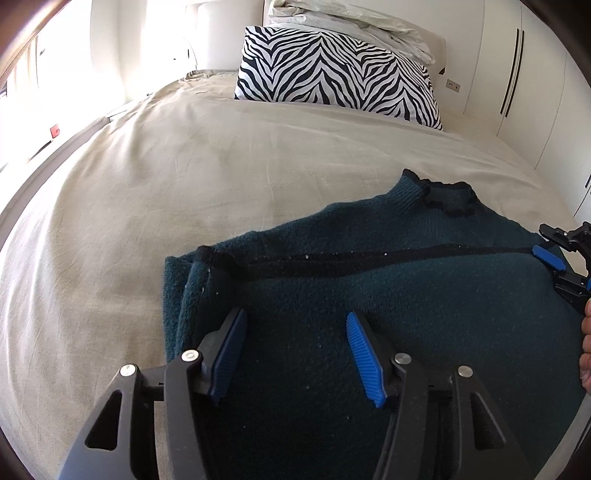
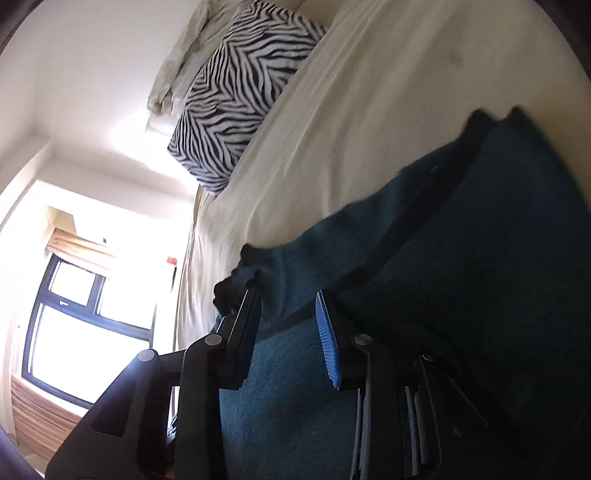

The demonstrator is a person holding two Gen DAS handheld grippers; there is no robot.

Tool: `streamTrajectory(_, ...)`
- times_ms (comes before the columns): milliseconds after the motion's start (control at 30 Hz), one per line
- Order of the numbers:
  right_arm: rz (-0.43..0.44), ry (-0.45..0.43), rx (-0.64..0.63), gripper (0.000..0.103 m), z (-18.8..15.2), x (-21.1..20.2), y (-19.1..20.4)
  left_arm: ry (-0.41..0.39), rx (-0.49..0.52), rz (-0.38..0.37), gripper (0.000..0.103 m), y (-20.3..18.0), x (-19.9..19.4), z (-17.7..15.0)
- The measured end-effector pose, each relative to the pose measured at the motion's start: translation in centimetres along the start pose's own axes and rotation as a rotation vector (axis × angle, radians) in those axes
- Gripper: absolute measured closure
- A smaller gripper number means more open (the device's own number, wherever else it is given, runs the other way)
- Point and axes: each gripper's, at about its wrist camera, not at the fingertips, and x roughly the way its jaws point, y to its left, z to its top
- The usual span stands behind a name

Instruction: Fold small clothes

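A dark teal knit sweater (image 1: 406, 295) with black trim lies partly folded on the beige bed sheet (image 1: 184, 184), its collar pointing toward the pillow. My left gripper (image 1: 295, 314) hovers over the sweater's near left part. It is open, and its blue pads are spread with only the fabric surface below them. At the sweater's right edge, by the black seam, my right gripper (image 1: 550, 266) has one blue pad on top of the cloth. In the right wrist view the sweater (image 2: 480, 258) fills the gap of the right gripper (image 2: 286, 295), touching both fingers.
A zebra-print pillow (image 1: 332, 70) lies at the head of the bed with a crumpled white duvet (image 1: 351, 22) behind it. White wardrobe doors (image 1: 517, 74) stand to the right and a bright window (image 2: 81, 314) to the left. Bare sheet stretches left of the sweater.
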Motion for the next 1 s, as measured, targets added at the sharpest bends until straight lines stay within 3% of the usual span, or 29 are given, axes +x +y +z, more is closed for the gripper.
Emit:
streamTrajectory(100,-0.11,-0.087,-0.02,0.075,1.4,-2.9,-0.6,-0.005,0.004,0.004,0.043,-0.1,0.1,-0.1)
streamTrajectory(200,-0.126,-0.125,0.012,0.074,2.0,-5.5,-1.2,-0.009,0.003,0.002,0.043,-0.1,0.1,-0.2)
streamTrajectory(267,-0.123,-0.116,-0.031,0.073,1.3,-6.3,-0.1,-0.014,0.003,0.001,0.043,-0.1,0.0,-0.3)
streamTrajectory(367,-0.038,-0.052,-0.112,0.073,-1.9,-7.1,2.8,-0.018,0.003,0.001,0.043,-0.1,0.0,-0.3)
streamTrajectory(467,0.034,0.077,-0.185,0.073,-7.0,-4.0,6.3,-0.024,-0.003,-0.004,0.043,0.0,-0.1,-0.5)
streamTrajectory(567,0.077,0.203,-0.195,0.073,-12.2,-1.4,7.3,-0.026,-0.023,-0.02,0.043,0.3,-1.0,-0.6)
streamTrajectory(667,0.05,0.287,-0.222,0.073,-16.4,0.2,6.9,-0.01,-0.052,-0.02,0.043,-0.3,-3.5,-1.7)
streamTrajectory(733,0.037,0.297,-0.205,0.073,-17.6,0.3,5.8,-0.008,-0.056,-0.091,0.043,-1.5,-5.8,-3.2)
streamTrajectory(800,0.057,0.279,-0.187,0.073,-17.9,-0.7,4.5,0.019,-0.016,-0.137,0.043,-3.5,-7.0,-5.0)
streamTrajectory(900,0.054,0.234,-0.147,0.073,-16.3,-2.3,2.9,0.036,0.043,-0.126,0.041,-5.2,-7.2,-7.6)
streamTrajectory(1000,0.003,0.145,-0.125,0.073,-14.4,-5.3,0.9,0.046,-0.006,-0.159,0.041,-4.1,-7.5,-8.7)
